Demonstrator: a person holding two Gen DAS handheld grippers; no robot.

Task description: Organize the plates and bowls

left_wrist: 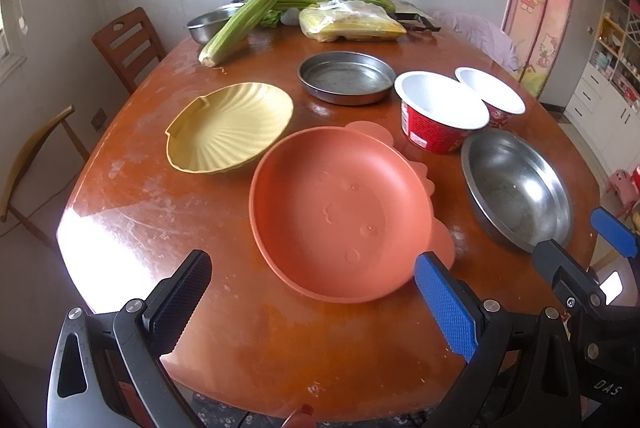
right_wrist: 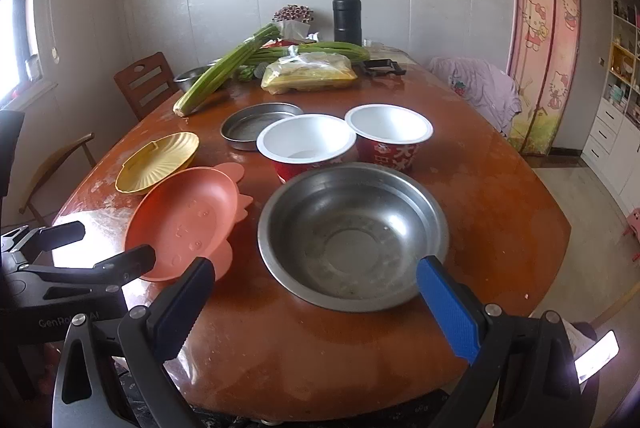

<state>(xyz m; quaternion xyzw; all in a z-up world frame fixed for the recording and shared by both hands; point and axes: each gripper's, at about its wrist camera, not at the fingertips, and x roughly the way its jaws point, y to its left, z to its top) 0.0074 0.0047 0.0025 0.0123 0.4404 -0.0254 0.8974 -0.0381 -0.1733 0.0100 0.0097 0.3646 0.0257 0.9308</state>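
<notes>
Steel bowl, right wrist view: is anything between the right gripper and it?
Nothing visible. The right gripper hangs open just short of the steel bowl, whose near rim lies between the fingers. The orange plate sits to the left, the two red cups behind, all outside that approach.

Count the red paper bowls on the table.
2. The nearer red bowl stands just behind the steel bowl; the second red bowl stands beside it on the right. No others show, though the far clutter could hide some.

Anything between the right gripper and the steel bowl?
Nothing: in the right wrist view only bare table separates the open right gripper from the steel bowl.
</notes>
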